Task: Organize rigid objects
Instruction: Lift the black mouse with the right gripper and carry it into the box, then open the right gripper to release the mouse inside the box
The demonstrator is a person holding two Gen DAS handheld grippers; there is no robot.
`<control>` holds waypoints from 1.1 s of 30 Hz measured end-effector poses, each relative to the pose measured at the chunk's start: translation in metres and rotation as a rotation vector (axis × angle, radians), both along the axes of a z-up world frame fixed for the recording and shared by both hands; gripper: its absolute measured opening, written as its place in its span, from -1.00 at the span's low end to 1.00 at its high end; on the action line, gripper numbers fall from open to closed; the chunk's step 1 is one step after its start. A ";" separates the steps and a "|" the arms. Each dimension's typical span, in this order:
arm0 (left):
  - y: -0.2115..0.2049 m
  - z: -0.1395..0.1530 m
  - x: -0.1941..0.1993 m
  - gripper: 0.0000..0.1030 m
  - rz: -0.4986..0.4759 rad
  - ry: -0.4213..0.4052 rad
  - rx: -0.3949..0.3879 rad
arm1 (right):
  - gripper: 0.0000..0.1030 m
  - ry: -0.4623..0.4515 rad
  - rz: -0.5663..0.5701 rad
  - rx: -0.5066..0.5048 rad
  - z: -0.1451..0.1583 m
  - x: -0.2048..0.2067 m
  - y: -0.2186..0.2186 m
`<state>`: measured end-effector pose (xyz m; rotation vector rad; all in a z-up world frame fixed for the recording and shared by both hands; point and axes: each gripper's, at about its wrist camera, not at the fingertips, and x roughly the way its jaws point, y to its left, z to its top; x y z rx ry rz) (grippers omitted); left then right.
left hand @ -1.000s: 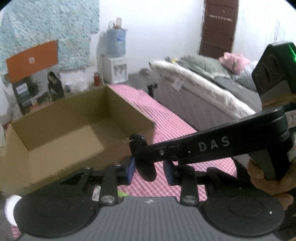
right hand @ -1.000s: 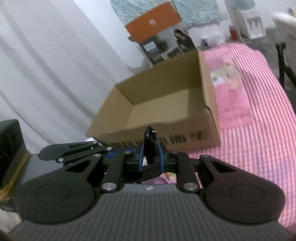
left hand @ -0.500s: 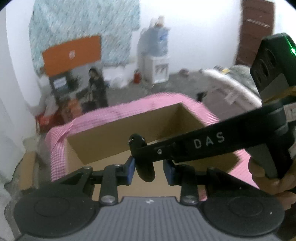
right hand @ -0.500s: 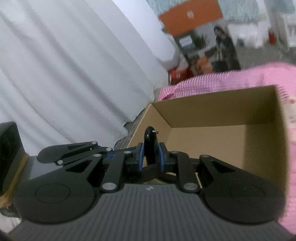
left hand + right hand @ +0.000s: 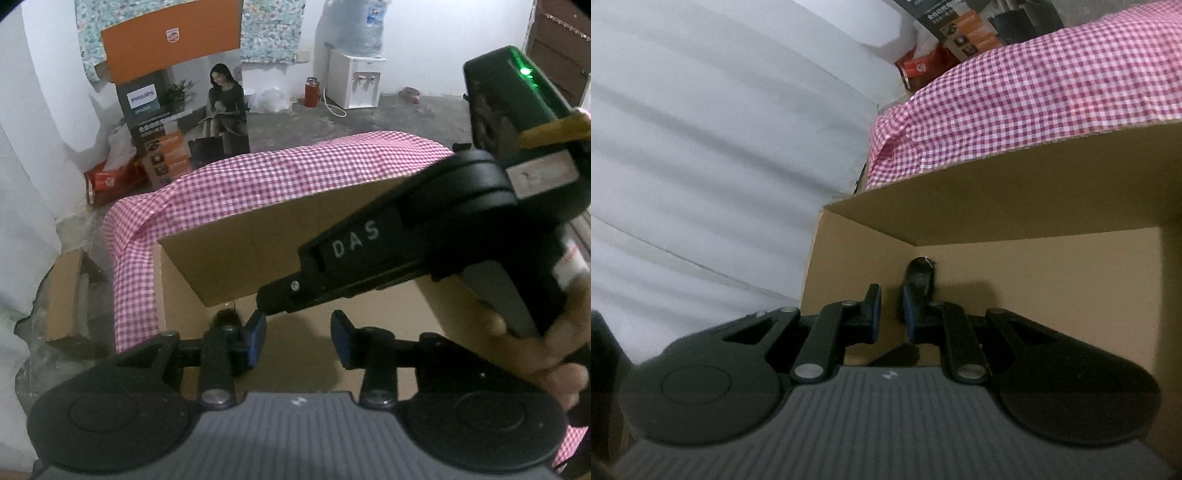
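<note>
An open cardboard box (image 5: pixel 277 229) sits on the pink checked cloth, and both grippers hang over its inside. In the right wrist view a small black oval thing (image 5: pixel 919 275) with a metal ring on top shows just beyond the right finger, free of the pads, near the box's (image 5: pixel 1034 206) corner. In the left wrist view it is a dark blur (image 5: pixel 225 318) left of the left finger. My left gripper (image 5: pixel 298 338) is opening, with nothing between its pads. My right gripper (image 5: pixel 891 317) has its pads nearly together, only cardboard showing between them. Its finger (image 5: pixel 351 254) crosses above the left gripper.
The pink checked cloth (image 5: pixel 258 184) drapes over the table's far edge. Beyond it stand a printed carton with an orange top (image 5: pixel 170 37), a water dispenser (image 5: pixel 354 81) and a white curtain (image 5: pixel 701 147). Flat cardboard (image 5: pixel 66 291) lies on the floor at left. A hand (image 5: pixel 546 350) holds the right gripper.
Both grippers swung over the box's inside. The black oval thing, earlier held between the pads, is now out of both grippers and down in the box. The left jaws have widened.
</note>
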<state>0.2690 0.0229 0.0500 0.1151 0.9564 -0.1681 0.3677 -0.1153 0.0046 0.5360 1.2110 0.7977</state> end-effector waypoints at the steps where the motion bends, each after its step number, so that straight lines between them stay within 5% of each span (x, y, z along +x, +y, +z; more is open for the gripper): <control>1: 0.000 0.002 -0.003 -0.11 -0.001 -0.010 0.002 | -0.72 -0.004 0.002 -0.001 0.000 0.000 0.000; 11: 0.010 0.037 -0.040 0.39 -0.033 -0.142 -0.028 | -0.67 -0.153 0.039 -0.086 0.046 -0.032 -0.035; 17: 0.034 0.049 -0.066 0.57 -0.009 -0.193 -0.048 | -0.49 -0.207 0.251 -0.244 0.062 -0.061 -0.028; 33: 0.087 0.031 -0.081 0.58 0.114 -0.193 -0.076 | -0.46 -0.172 0.734 -0.460 0.000 -0.083 0.079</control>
